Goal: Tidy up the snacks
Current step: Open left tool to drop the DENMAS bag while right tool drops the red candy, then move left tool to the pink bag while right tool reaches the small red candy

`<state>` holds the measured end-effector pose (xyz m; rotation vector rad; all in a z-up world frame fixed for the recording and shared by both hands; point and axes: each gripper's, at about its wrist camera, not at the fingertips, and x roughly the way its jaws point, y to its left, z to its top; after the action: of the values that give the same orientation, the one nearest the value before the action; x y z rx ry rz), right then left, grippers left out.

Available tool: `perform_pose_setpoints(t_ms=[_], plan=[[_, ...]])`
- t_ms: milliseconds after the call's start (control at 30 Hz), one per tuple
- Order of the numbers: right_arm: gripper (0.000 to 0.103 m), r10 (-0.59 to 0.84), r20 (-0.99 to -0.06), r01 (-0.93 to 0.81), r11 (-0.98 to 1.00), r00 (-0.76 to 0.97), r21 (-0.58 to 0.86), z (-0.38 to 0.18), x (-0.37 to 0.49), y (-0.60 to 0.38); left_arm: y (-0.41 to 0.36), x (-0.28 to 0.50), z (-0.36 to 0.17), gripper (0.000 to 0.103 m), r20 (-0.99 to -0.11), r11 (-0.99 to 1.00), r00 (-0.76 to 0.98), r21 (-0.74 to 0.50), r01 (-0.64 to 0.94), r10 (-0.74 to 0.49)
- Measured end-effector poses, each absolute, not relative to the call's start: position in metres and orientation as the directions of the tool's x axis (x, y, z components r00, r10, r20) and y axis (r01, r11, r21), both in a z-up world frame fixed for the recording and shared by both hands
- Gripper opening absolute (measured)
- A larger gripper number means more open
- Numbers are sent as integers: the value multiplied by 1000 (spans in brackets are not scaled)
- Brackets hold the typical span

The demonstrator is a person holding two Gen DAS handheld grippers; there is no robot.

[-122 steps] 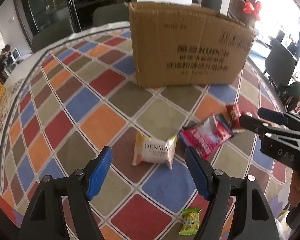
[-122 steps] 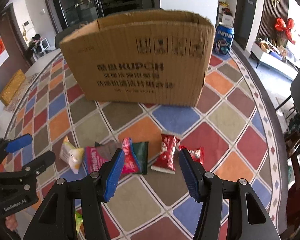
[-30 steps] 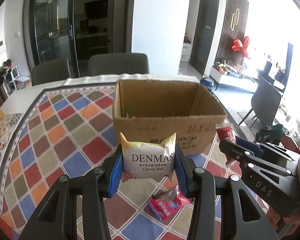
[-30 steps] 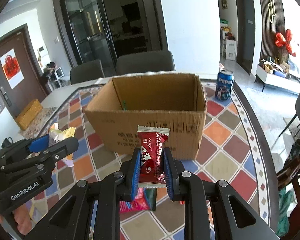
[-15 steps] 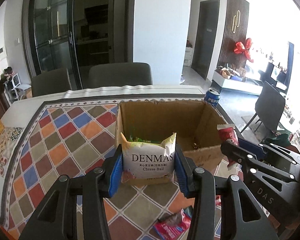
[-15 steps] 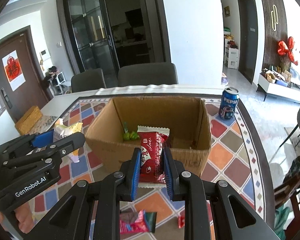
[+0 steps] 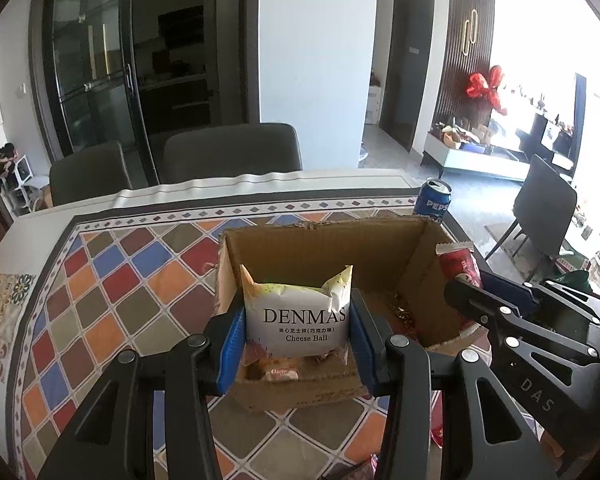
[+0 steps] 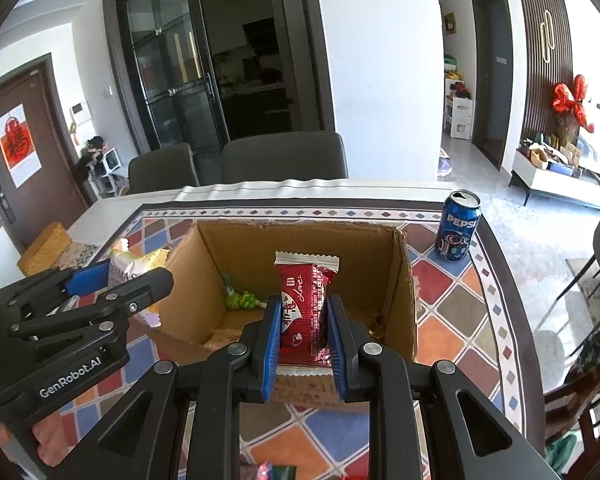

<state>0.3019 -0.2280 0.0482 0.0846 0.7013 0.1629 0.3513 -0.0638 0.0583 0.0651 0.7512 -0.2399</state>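
Hovering above the box, each gripper's fingers pinch a snack.

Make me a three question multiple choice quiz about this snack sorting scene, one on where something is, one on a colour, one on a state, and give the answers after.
1. Where does the Pepsi can stand?
A. inside the cardboard box
B. on the tablecloth beyond the box's far right corner
C. on a chair

2. What colour is the snack packet in the right gripper?
A. red
B. green
C. yellow

3. What state is the left gripper in?
A. open, holding nothing
B. shut on the Pepsi can
C. shut on the DENMAS Cheese Ball packet

Answers:
1 B, the can stands on the tablecloth outside the cardboard box.
2 A, the red snack packet sits between the blue pads.
3 C, both pads press the DENMAS Cheese Ball packet.
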Motion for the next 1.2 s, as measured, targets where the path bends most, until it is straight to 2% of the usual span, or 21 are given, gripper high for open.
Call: perform_pose_setpoints(t_ms=[167,233,267,300,333,367,900,1200], plan=[[23,170,-636,-114,985,752,128,47,314,-229,-70,371,53,51,-694,970,694,-24,243,-192],[23,163,-634,-111,986,756,122,46,318,-229,-72,376,51,62,-690,974,706,6,227,-160],[24,163,-630,-112,986,760,121,47,320,-229,-72,376,50,63,-690,977,710,20,213,-141],[27,157,-625,-107,987,765,117,47,321,-229,-70,376,50,65,-686,978,714,24,209,-136],[38,141,-625,-93,990,768,108,47,321,-230,-69,373,50,68,-685,976,715,20,215,-144],[43,125,-627,-80,992,769,100,48,320,-230,-68,371,49,69,-687,975,712,19,220,-147],[49,126,-637,-80,992,760,100,49,275,-237,-64,310,58,76,-674,964,712,-2,268,-199],[52,119,-676,-57,992,727,113,33,251,-244,-67,284,40,76,-710,958,674,-3,287,-204]])
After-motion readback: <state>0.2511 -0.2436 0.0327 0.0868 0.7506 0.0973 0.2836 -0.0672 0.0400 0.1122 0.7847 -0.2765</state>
